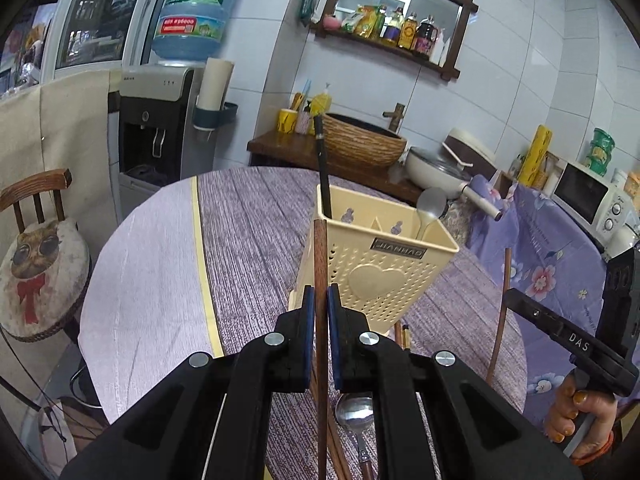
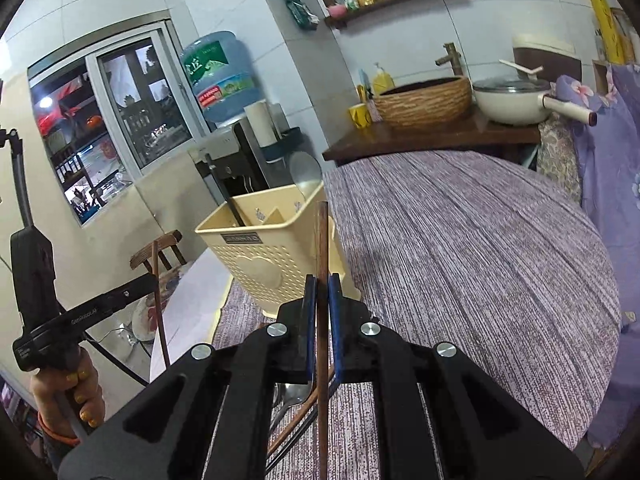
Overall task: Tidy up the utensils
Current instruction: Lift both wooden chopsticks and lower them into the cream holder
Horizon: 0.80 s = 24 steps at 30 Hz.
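A cream perforated utensil holder [image 1: 380, 264] [image 2: 272, 248] stands on the round table, with a black chopstick [image 1: 322, 168] [image 2: 224, 190] and a spoon [image 1: 430, 208] [image 2: 306, 174] standing in it. My left gripper [image 1: 320, 298] is shut on a brown wooden chopstick [image 1: 320, 256], held upright just in front of the holder's left corner. My right gripper [image 2: 321, 290] is shut on another brown chopstick [image 2: 322, 240], upright beside the holder's right edge. Each gripper shows in the other's view, at the right edge [image 1: 508, 296] and at the left [image 2: 154, 280]. A metal spoon [image 1: 356, 412] [image 2: 292, 394] and more chopsticks [image 2: 296, 420] lie on the cloth below the grippers.
A purple striped cloth [image 2: 460, 240] covers the table. Behind it stand a wooden counter with a woven basin [image 1: 362, 140], a white pan [image 2: 512, 98] and a water dispenser [image 1: 160, 128]. A chair with a cat cushion [image 1: 36, 256] is at left, a microwave [image 1: 592, 200] at right.
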Each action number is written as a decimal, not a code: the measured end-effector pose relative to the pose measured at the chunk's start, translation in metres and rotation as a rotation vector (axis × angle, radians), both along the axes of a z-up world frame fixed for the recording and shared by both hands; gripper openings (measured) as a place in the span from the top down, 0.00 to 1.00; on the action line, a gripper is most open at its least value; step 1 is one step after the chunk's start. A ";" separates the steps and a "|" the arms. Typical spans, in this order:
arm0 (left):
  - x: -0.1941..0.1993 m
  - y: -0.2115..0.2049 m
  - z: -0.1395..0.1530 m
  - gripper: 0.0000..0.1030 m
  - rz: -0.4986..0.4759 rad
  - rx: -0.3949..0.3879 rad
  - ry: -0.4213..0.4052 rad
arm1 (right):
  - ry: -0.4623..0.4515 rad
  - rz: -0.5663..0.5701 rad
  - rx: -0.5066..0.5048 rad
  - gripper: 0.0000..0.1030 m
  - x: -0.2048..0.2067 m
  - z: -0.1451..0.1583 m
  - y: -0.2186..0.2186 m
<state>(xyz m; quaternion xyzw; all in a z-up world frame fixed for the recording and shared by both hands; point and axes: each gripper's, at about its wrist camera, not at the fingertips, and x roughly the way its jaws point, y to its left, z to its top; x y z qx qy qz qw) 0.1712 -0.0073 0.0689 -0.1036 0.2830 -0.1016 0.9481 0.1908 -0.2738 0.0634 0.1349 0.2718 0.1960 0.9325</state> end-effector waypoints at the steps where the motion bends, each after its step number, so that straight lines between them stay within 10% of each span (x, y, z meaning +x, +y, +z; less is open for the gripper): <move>1: -0.002 0.000 0.003 0.93 -0.003 -0.003 -0.009 | -0.007 0.006 -0.004 0.93 -0.003 0.002 0.001; 24: -0.022 0.006 0.037 0.93 -0.023 -0.010 -0.117 | -0.115 0.098 -0.027 0.93 -0.017 0.045 0.011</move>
